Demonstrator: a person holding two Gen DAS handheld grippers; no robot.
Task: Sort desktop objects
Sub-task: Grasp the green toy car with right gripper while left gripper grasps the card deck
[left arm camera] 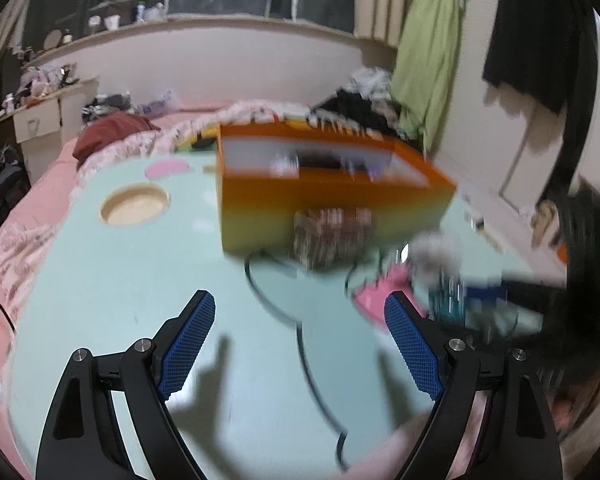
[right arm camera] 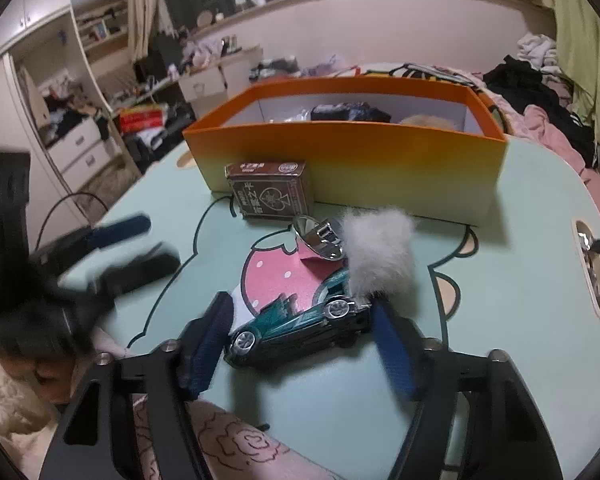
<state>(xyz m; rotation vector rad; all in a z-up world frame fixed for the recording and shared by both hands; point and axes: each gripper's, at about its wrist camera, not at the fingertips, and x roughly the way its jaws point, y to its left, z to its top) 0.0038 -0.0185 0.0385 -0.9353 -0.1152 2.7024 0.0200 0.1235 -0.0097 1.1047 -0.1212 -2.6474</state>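
A teal toy car (right arm camera: pixel 296 330) lies on the mint table (right arm camera: pixel 520 264) between the pads of my open right gripper (right arm camera: pixel 300 316), untouched as far as I can see. A grey fur pompom (right arm camera: pixel 380 256) and a shiny metal piece (right arm camera: pixel 320 238) lie just beyond it. A brown card box (right arm camera: pixel 268 192) stands against the orange storage box (right arm camera: pixel 348 160), which holds several items. My left gripper (left arm camera: pixel 300 308) is open and empty above the table (left arm camera: pixel 140 280), blurred, with the orange box (left arm camera: pixel 324 196) and card box (left arm camera: pixel 332 236) ahead. It also shows in the right wrist view (right arm camera: pixel 140 240).
A round hole (left arm camera: pixel 134 204) is cut in the table's far left, a slot (right arm camera: pixel 592 264) at its right edge. A pink bed (left arm camera: pixel 32 208) with clothes surrounds the table. A floral sleeve (right arm camera: pixel 236 448) is at the near edge.
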